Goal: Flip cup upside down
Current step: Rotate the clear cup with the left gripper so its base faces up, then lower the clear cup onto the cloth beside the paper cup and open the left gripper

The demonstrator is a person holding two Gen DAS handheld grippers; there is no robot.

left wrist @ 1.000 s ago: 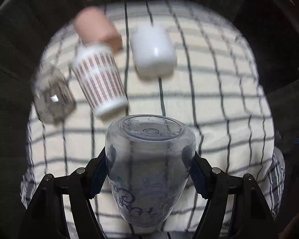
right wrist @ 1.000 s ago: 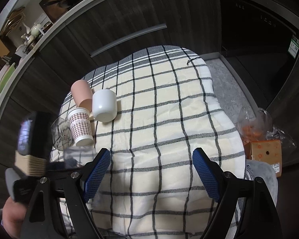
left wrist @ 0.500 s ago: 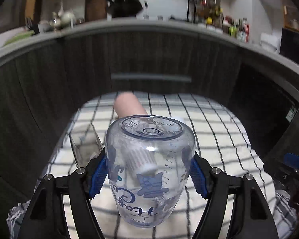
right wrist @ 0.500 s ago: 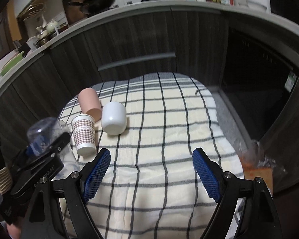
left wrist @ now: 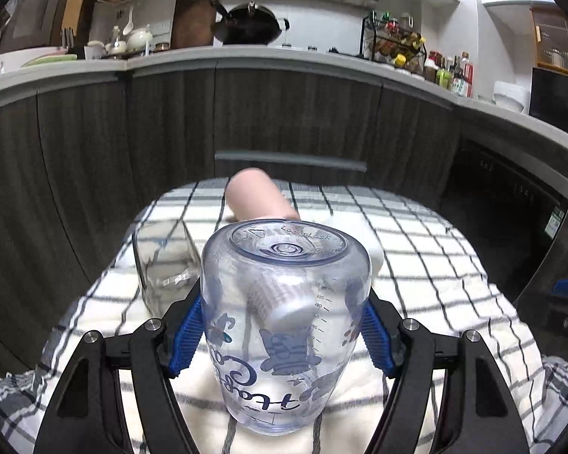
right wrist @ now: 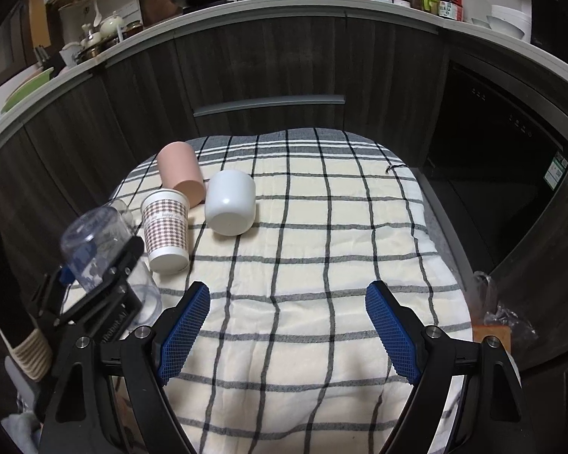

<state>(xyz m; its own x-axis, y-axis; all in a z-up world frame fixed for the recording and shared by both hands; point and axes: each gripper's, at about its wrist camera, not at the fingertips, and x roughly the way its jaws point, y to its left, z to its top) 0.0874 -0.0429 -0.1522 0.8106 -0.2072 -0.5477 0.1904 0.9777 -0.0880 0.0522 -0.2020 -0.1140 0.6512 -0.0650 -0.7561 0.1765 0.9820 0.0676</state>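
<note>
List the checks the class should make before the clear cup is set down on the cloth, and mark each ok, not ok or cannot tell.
1. Left gripper shut on the clear cup: ok.
2. Cup base faces up, mouth down: ok.
3. Cup mouth resting on the checked cloth: cannot tell.
4. Checkered paper cup apart from the held cup: ok.
5. Right gripper open, holding nothing: ok.
6. Glass clear of the landing spot: cannot tell.

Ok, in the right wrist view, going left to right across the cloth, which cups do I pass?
Clear printed cup held in the left gripper → brown-checked paper cup → white cup. The pink cup overlaps these, so I leave it out.
</note>
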